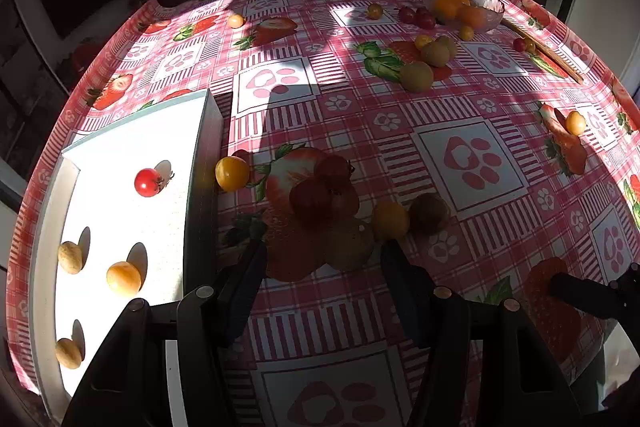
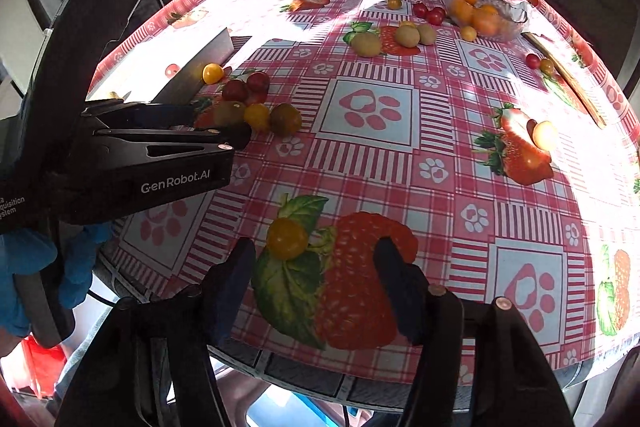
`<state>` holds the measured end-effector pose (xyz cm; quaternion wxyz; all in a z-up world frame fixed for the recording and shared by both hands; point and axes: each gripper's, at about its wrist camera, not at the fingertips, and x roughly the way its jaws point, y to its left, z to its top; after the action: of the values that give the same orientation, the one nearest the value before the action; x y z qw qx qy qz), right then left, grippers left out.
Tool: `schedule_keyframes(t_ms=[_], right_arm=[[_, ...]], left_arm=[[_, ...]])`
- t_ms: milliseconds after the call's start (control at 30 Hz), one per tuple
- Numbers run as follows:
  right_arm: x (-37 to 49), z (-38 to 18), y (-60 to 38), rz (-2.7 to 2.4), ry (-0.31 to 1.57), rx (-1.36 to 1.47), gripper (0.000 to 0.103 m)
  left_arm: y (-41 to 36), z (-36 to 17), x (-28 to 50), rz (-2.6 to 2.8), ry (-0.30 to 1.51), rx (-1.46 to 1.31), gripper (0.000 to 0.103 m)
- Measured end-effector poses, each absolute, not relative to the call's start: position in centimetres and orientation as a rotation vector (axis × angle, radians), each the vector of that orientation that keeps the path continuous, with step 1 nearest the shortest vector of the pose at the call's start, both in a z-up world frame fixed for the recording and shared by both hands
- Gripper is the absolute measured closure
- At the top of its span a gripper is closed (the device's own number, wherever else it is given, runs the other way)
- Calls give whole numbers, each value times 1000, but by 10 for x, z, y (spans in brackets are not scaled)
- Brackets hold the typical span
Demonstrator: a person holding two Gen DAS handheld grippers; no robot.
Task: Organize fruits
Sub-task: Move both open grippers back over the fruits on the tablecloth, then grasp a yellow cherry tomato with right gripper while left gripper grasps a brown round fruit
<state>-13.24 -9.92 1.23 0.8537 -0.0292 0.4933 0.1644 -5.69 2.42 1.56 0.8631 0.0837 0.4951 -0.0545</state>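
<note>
1. Fruit lay scattered over the pink checked tablecloth point(image 1: 400, 115), while the white tray point(image 1: 120, 155) at your left already held a red tomato point(image 1: 147, 182), an orange one and two pale round fruits.
2. Your left gripper point(image 1: 320, 267) pointed steeply down at the shaded cluster just beside the tray wall — dark red tomatoes point(image 1: 320, 191), a brownish kiwi point(image 1: 350, 247), a yellow tomato point(image 1: 390, 219) and a darker kiwi. Its jaws stood apart, with the brownish kiwi lying in the gap and neither pad pressing on it.
3. Your right gripper point(image 2: 316, 263) hung over the near table edge with jaws apart and empty; a small yellow tomato point(image 2: 287, 238) sat just inside the left pad.
4. Crowding was the main risk on the left: the fruits touched one another, so closing there could have shoved a neighbour aside or sent it rolling.
5. On the right, the tomato sat off-centre near the table edge — a closing pad could have knocked it sideways and off the table.
6. Deep shadow over the cluster made it hard to judge which fruit you were lined up with.
</note>
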Motion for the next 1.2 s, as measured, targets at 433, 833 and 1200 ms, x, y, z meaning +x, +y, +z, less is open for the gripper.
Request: schedule_keyframes(t_ms=[433,833,1200], right_arm=[[-129,13,-92,342,1022,-90,80],[-127,22,-118,358,1062,62,80],[-125,34,-115,363,1069,84,80]], left_arm=[[17,16,-58,-183,1051,121,75],[40,49,-87,-191,1005,26,75],[89,66,-114,-114,965,-29,75]])
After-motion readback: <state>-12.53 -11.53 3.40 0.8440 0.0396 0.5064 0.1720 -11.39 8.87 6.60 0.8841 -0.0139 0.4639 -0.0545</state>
